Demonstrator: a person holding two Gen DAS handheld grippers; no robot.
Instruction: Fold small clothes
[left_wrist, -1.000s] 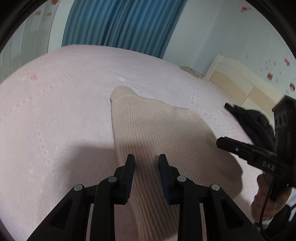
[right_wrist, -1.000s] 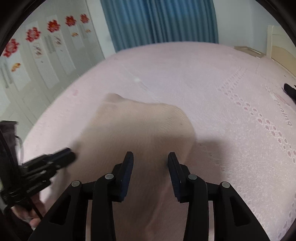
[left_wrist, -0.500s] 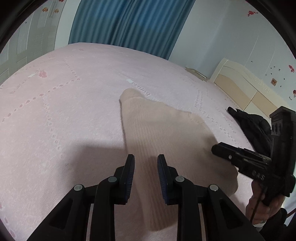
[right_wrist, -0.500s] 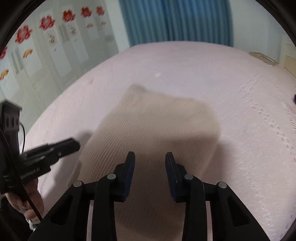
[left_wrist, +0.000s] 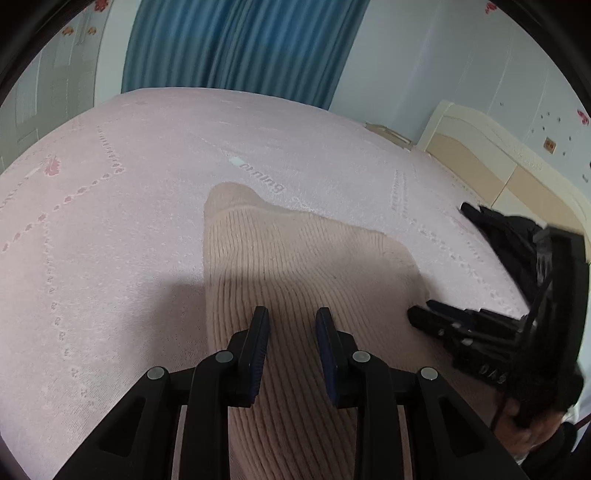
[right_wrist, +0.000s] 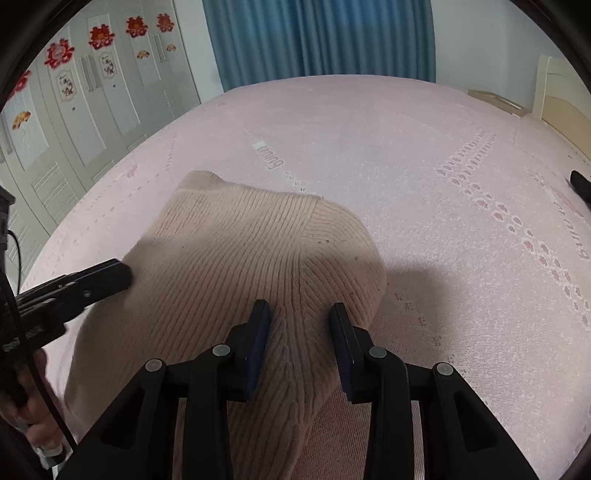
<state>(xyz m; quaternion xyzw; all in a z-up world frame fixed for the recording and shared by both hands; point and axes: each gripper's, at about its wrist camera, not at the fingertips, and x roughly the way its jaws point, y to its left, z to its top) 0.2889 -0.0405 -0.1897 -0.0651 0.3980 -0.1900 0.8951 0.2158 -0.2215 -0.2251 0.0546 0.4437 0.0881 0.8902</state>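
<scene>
Pink bed cover (left_wrist: 110, 221) with dotted quilted lines and faint lettering, spreading out ahead of both pairs of jaws. Beyond it hangs a pleated blue curtain (left_wrist: 240, 44). Past the far left of the right jaws stand white wardrobe doors with red paper cut-outs (right_wrist: 92, 92); off to the right of the left jaws, a cream headboard (left_wrist: 498, 166) and a crumpled black cloth (left_wrist: 509, 236).

Beige ribbed knit garment (left_wrist: 295, 258) lies flat on the cover, directly under and ahead of both jaws. Runs lengthwise away from them toward the curtain, broad near the jaws, narrowing to a small rounded tip at the far end. Fine parallel ribs along that length; a seam and a cable-like twist just ahead of the right jaws; soft, slightly speckled.

Left black two-finger gripper (left_wrist: 291, 314): jaws stand narrowly apart, blue pad faces bare, knit showing in the gap below. Right black two-finger gripper (right_wrist: 299, 308): jaws likewise apart over the garment's right edge, no pinch visible. Each held by a hand (left_wrist: 528, 432) at the frame edge.
</scene>
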